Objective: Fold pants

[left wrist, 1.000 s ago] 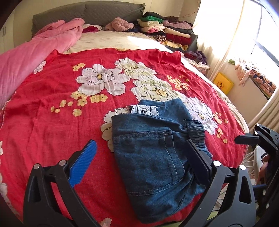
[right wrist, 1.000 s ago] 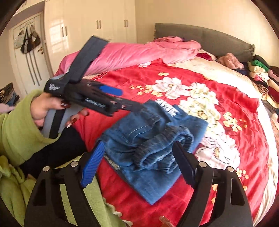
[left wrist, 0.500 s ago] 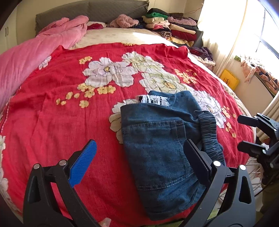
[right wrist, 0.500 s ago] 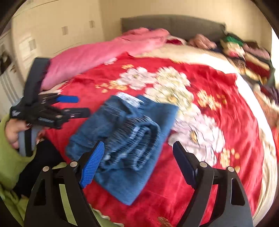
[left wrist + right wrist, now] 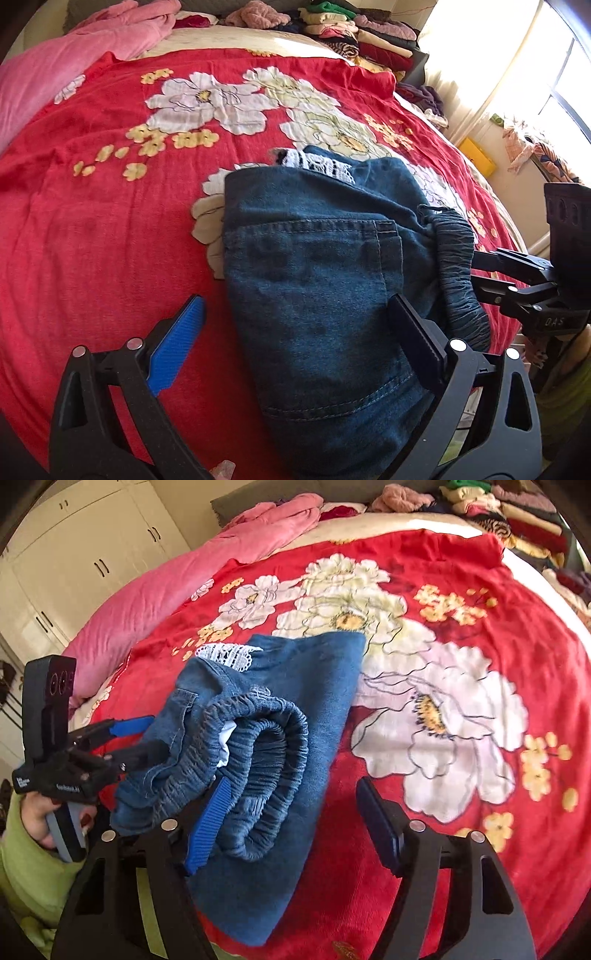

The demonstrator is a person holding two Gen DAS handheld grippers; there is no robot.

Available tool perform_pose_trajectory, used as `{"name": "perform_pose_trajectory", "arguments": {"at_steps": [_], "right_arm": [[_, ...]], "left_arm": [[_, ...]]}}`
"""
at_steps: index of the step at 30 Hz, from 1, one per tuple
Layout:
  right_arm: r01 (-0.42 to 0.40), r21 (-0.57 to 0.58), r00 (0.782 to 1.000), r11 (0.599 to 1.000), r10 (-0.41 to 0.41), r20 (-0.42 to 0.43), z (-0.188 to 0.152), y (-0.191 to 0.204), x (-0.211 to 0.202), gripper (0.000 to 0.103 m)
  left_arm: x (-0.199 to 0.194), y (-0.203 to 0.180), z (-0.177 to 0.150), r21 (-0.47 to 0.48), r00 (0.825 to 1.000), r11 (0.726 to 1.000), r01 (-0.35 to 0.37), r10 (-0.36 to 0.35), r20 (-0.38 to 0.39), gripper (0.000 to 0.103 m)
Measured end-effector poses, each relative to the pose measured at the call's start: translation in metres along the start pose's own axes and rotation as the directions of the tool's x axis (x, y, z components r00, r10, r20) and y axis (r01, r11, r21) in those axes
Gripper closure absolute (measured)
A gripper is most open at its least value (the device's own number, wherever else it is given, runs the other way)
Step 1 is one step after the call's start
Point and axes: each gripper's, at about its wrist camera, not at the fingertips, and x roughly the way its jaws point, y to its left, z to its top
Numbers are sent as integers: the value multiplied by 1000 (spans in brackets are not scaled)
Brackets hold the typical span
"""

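Observation:
Folded blue denim pants [image 5: 317,280] lie on the red flowered bedspread [image 5: 92,229] near the bed's front edge, back pocket up, elastic waistband [image 5: 258,753] bunched at one side, white lace trim [image 5: 227,653] at the far end. My left gripper [image 5: 295,332] is open, its jaws straddling the near part of the pants. My right gripper [image 5: 291,812] is open over the waistband end; its blue finger [image 5: 208,823] touches the waistband. The right gripper also shows at the right of the left wrist view [image 5: 517,280], and the left gripper at the left of the right wrist view [image 5: 136,738].
A pink quilt [image 5: 74,55] lies along the bed's left side. Stacks of folded clothes [image 5: 354,33] sit at the headboard. A window with curtains [image 5: 517,74] and a yellow box [image 5: 476,158] are to the right. White wardrobes [image 5: 81,554] stand behind.
Both grippers have moved closer to the pants. The right gripper swung in so its blue finger now touches the waistband; the left gripper's jaws now straddle the pants' near part.

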Motion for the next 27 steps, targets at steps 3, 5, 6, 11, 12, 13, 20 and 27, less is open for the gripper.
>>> {"name": "perform_pose_trajectory", "arguments": {"at_steps": [3, 5, 6, 11, 12, 13, 20, 27], "right_arm": [[-45, 6, 999, 999, 45, -15, 2, 0, 11, 34], [-56, -12, 998, 998, 56, -15, 3, 2, 17, 34], [-64, -17, 998, 998, 64, -14, 3, 2, 19, 34], [-77, -80, 996, 994, 80, 44, 12, 20, 11, 76], [-75, -98, 994, 992, 82, 66, 15, 26, 5, 78], [-68, -123, 993, 990, 78, 83, 18, 32, 0, 79], [-11, -216, 986, 976, 46, 158, 49, 52, -11, 79], [63, -197, 986, 978, -30, 166, 65, 40, 8, 72]], "left_arm": [[5, -3, 1, -9, 1000, 1000, 24, -24, 0, 19], [8, -3, 1, -22, 999, 999, 37, -37, 8, 31], [9, -3, 1, -28, 999, 999, 44, -44, 13, 37], [5, -6, 7, -30, 998, 998, 48, -47, 38, 63], [1, -8, 10, -24, 998, 999, 41, -40, 47, 64], [-4, -10, 13, -14, 998, 999, 40, -40, 58, 65], [-30, -14, 47, 23, 986, 999, -23, 19, 168, 65], [-12, -2, 64, 15, 979, 996, -92, 88, 183, 64]]}}
